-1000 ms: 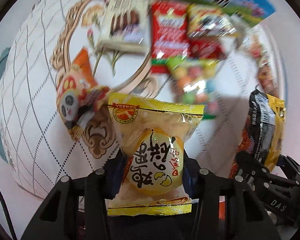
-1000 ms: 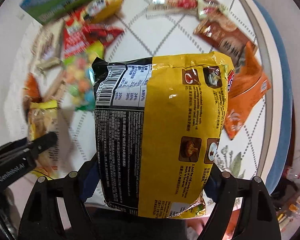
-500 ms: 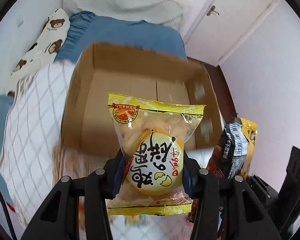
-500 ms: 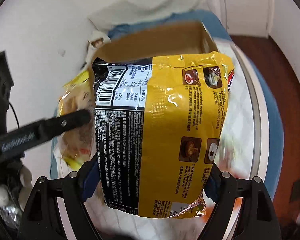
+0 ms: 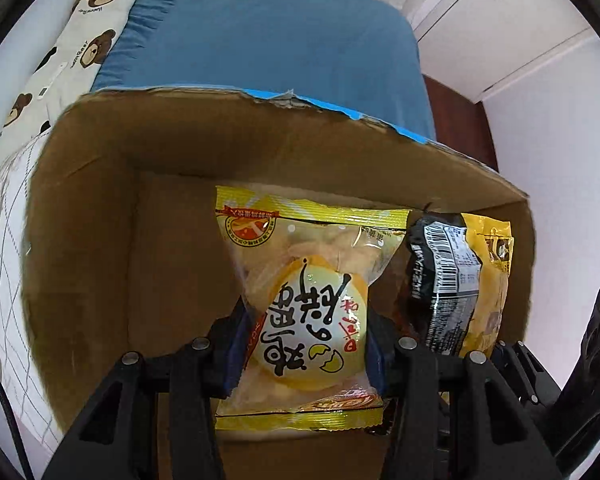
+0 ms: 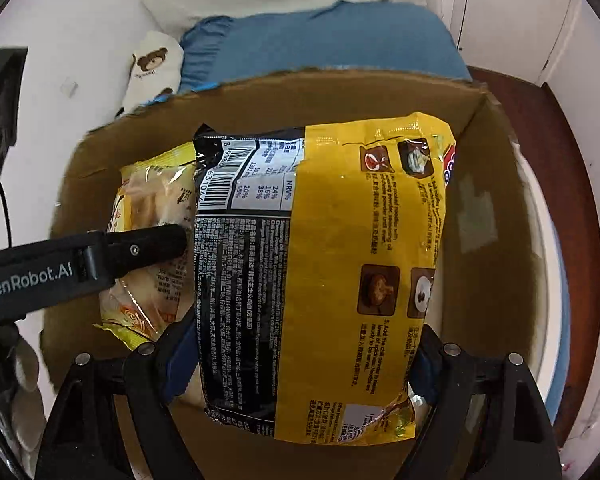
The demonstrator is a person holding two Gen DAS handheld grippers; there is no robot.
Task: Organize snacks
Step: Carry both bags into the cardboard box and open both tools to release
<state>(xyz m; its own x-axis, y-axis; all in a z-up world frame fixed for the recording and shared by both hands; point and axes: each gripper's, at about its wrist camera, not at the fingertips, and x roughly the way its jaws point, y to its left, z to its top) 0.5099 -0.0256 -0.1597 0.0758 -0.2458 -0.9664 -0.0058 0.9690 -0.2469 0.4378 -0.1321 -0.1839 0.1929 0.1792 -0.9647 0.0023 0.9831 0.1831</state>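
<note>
My left gripper (image 5: 302, 344) is shut on a clear yellow egg-snack packet (image 5: 308, 300) and holds it inside an open cardboard box (image 5: 80, 208). My right gripper (image 6: 300, 360) is shut on a large black and yellow noodle packet (image 6: 320, 272), also held inside the box (image 6: 484, 208). The two packets hang side by side: the noodle packet (image 5: 456, 280) shows to the right in the left wrist view, and the egg-snack packet (image 6: 148, 240) with a left gripper finger (image 6: 140, 248) shows to the left in the right wrist view.
The box stands on a bed with a blue sheet (image 5: 276, 40) and a bear-print pillow (image 5: 72, 40). A white checked cloth (image 5: 4, 240) lies left of the box. A white door (image 5: 500, 20) and brown floor (image 6: 540, 120) lie beyond.
Both grippers swung up from the snacks spread on the cloth and moved forward, carrying their packets over the rim and into the cardboard box.
</note>
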